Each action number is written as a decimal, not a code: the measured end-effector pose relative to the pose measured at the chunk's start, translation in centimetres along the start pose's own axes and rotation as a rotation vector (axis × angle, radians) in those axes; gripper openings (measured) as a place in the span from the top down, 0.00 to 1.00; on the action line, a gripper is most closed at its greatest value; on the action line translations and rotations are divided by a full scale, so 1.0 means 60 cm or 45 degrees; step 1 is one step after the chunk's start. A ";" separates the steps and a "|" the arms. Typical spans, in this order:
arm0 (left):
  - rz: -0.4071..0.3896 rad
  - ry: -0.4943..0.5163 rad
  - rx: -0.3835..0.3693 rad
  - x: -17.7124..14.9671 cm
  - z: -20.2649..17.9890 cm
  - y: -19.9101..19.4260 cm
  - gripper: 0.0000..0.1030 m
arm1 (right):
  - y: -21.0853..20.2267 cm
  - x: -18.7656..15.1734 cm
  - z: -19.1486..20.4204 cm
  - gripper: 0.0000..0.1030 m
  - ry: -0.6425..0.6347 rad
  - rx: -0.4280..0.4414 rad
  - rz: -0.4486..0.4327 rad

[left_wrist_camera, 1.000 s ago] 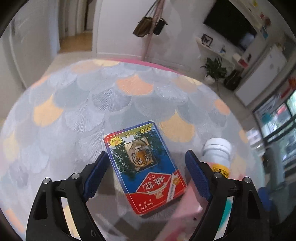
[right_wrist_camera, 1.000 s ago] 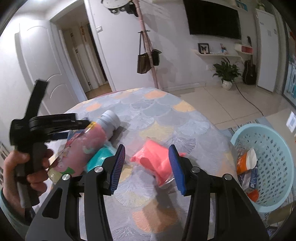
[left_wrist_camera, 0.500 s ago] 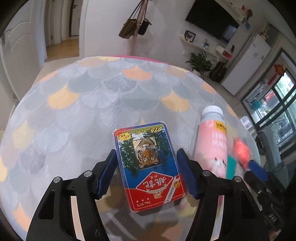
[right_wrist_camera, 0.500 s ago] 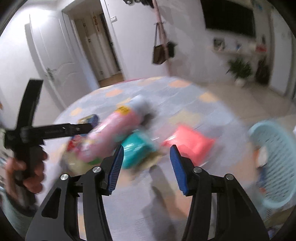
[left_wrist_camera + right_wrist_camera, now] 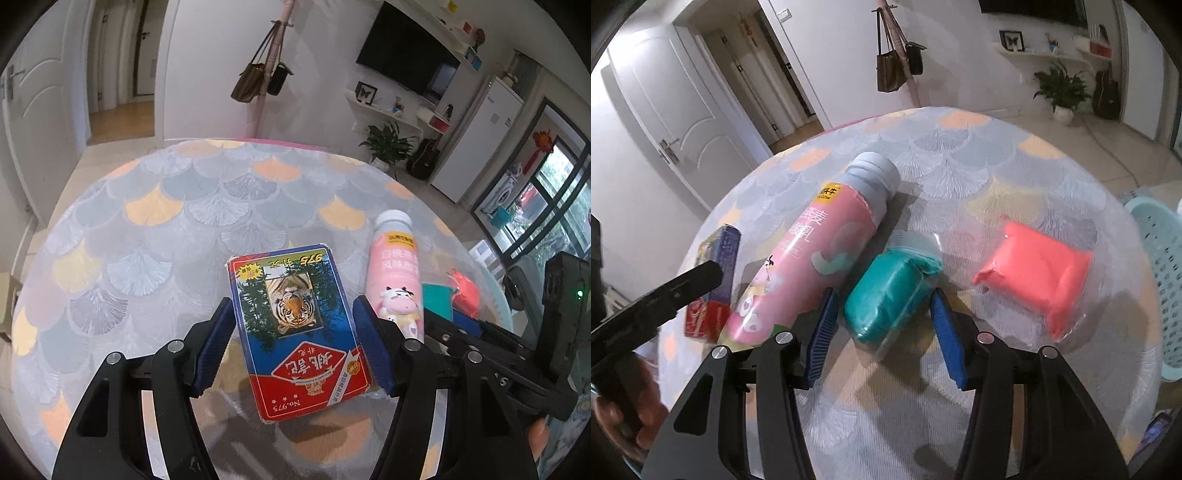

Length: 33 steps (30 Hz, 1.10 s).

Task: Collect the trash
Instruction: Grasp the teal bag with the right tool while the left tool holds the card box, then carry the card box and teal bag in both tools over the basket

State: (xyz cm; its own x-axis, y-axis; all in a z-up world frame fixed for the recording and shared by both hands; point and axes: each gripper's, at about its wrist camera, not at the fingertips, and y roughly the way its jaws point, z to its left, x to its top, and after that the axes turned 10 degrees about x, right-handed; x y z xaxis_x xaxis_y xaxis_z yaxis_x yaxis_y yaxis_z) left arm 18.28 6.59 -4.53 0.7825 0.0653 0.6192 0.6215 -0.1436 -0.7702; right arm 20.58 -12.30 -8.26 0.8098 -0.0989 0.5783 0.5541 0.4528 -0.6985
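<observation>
Blue pads of the left gripper (image 5: 293,343) flank the card box (image 5: 297,328), touching or nearly touching both long sides; whether they grip cannot be told. Its face reads "975" and "No.975". Bare tablecloth (image 5: 166,229) stretches ahead to the far table edge. Just right lies a pink bottle (image 5: 397,273). The right gripper (image 5: 882,338) stands spread around the teal packet (image 5: 892,299), pads clear of it; a coral packet (image 5: 1036,273) sits further right, the basket (image 5: 1161,266) beyond the rim.

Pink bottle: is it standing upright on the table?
No, the pink bottle lies on its side beside the teal packet, its cap pointing away from the right gripper.
</observation>
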 end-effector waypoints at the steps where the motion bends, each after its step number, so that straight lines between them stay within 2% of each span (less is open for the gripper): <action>1: -0.003 0.003 -0.007 -0.001 -0.001 -0.002 0.39 | 0.001 -0.002 0.002 0.54 -0.010 -0.013 -0.003; 2: -0.005 0.004 -0.013 -0.001 0.000 -0.004 0.39 | 0.000 -0.004 0.005 0.65 -0.024 -0.032 -0.009; 3: -0.008 0.007 -0.019 -0.002 -0.001 -0.006 0.39 | 0.000 -0.003 0.006 0.66 -0.032 -0.031 -0.009; 11: -0.100 0.081 -0.064 0.000 -0.026 -0.049 0.39 | -0.067 -0.007 0.003 0.67 -0.071 -0.038 -0.160; 14: -0.162 0.165 -0.034 0.007 -0.067 -0.076 0.39 | -0.112 -0.005 0.001 0.67 -0.093 -0.068 -0.241; 19: -0.234 0.276 -0.093 0.016 -0.140 -0.110 0.39 | -0.189 -0.006 -0.017 0.67 -0.117 -0.149 -0.363; 25: -0.289 0.415 -0.165 0.025 -0.253 -0.126 0.38 | -0.275 -0.011 -0.084 0.67 -0.067 -0.276 -0.490; 33: -0.277 0.552 -0.310 0.021 -0.411 -0.093 0.38 | -0.359 -0.005 -0.241 0.67 0.136 -0.390 -0.547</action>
State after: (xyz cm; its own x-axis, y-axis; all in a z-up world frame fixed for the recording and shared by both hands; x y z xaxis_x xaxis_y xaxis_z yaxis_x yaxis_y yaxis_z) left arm 14.84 -16.87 4.31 0.5174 -0.2871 0.8061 0.7000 -0.3998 -0.5917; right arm 11.21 -34.83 0.52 0.5040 -0.3151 0.8042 0.8578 0.0739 -0.5087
